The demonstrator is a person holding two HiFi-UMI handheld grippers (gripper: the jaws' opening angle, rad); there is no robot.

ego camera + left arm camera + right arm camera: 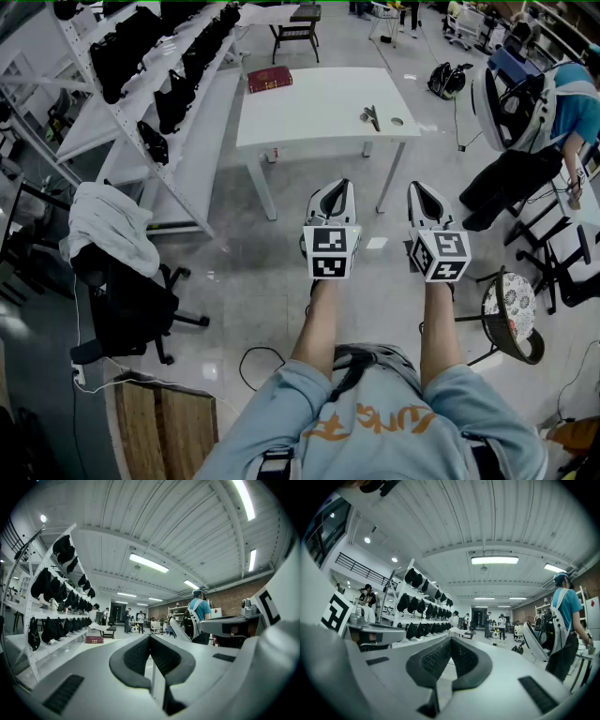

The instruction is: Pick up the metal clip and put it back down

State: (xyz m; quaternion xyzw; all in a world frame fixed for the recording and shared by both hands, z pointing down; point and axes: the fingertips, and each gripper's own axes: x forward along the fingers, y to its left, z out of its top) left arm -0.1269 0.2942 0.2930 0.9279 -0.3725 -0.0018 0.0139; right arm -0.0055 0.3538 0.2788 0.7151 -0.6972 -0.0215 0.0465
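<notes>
On the far right part of the white counter (319, 103) lies the metal clip (372, 116), small and dark from up here, so its exact shape is hard to make out. Just beside it, toward the counter's right edge, sits a small round piece (397, 121). Over at the far left corner rests a red book (269, 79), well apart from the clip.

Both tools hang level in front of the person, short of the counter and nowhere near the clip. The left tool (335, 187) has its jaws pressed together at the tips, nothing between them. The right tool (422, 190) is the same: jaws closed tight, empty.

Left of the counter runs a white rack (159, 84) of dark gear, and nearer stands an office chair (131, 309) draped with a pale cloth (108, 225).
</notes>
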